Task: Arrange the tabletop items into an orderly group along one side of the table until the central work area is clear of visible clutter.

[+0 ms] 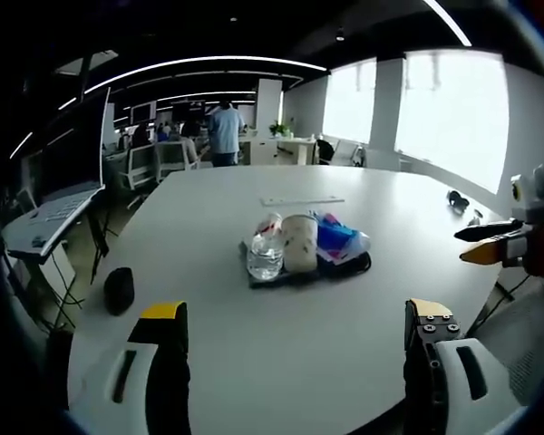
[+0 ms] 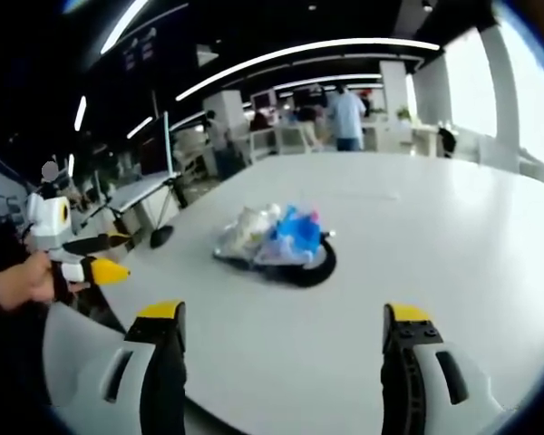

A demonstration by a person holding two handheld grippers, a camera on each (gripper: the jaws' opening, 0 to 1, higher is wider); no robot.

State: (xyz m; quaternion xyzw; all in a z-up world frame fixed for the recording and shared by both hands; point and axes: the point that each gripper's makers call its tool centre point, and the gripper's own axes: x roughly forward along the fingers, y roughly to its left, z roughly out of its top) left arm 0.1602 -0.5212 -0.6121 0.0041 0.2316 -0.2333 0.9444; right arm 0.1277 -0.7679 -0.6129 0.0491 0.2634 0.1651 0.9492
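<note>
A heap of items lies mid-table on a dark flat pad [image 1: 354,265] [image 2: 313,269]: a clear plastic bottle [image 1: 266,252], a beige roll [image 1: 299,243] and a blue-and-white crumpled bag [image 1: 338,237] [image 2: 295,234]. My left gripper [image 1: 304,322] stands open at the table's near edge, well short of the heap. My right gripper [image 2: 281,326] is open too, nothing between its jaws, short of the heap from another side. The right gripper [image 1: 503,245] shows in the left gripper view at the right edge; the left gripper [image 2: 86,263] shows in the right gripper view at the left, held by a hand.
On the big white round table [image 1: 218,208] a small black object [image 1: 119,289] lies near the left edge, a thin white strip [image 1: 301,200] lies beyond the heap, small dark items [image 1: 456,199] at the far right. A laptop [image 1: 59,195] stands left. A person [image 1: 225,134] stands far back.
</note>
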